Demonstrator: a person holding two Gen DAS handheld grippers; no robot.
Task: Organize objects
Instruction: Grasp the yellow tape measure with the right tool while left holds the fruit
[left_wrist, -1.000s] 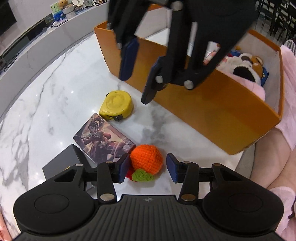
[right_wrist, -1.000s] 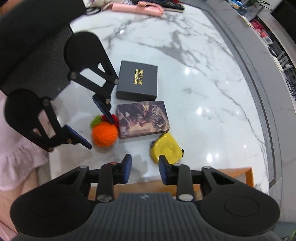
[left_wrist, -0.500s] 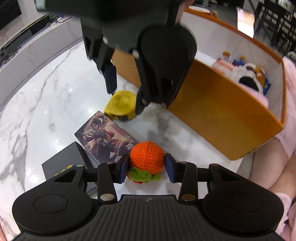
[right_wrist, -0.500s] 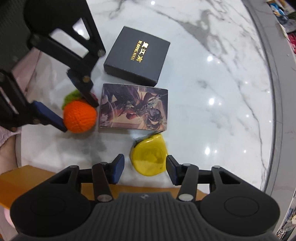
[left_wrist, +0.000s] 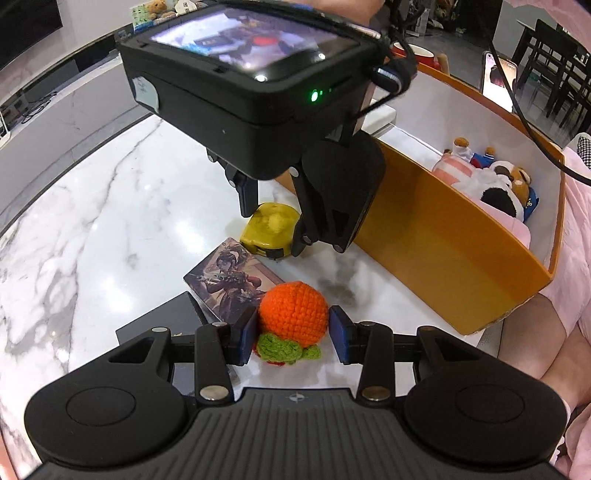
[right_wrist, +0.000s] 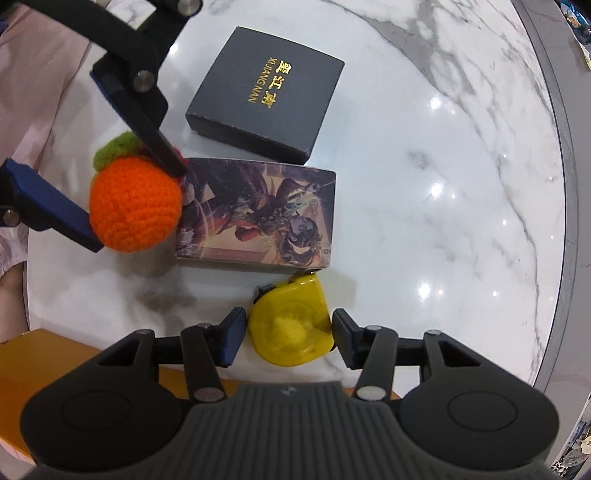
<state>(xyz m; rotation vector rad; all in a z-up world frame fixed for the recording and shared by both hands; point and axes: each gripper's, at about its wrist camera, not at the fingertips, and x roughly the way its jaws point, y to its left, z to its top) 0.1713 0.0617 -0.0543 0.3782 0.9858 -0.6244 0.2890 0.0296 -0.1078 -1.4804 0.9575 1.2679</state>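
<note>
A crocheted orange ball (left_wrist: 293, 311) with a green leaf lies on the marble table between the pads of my left gripper (left_wrist: 293, 334); both pads touch its sides. It also shows in the right wrist view (right_wrist: 135, 205). A yellow tape measure (right_wrist: 291, 325) lies between the open fingers of my right gripper (right_wrist: 288, 339), with small gaps on both sides. It also shows in the left wrist view (left_wrist: 271, 229) under the right gripper. An illustrated box (right_wrist: 258, 218) and a black box (right_wrist: 266, 88) lie beside them.
An orange bin (left_wrist: 461, 266) with white inner walls stands at the right and holds plush toys (left_wrist: 495, 184). Its edge (right_wrist: 22, 387) shows low in the right wrist view. The marble table (right_wrist: 461, 184) ends in a curved rim at the right.
My left gripper moved onto the orange ball and closed on it. My right gripper came down from near the bin and its open fingers now straddle the tape measure.
</note>
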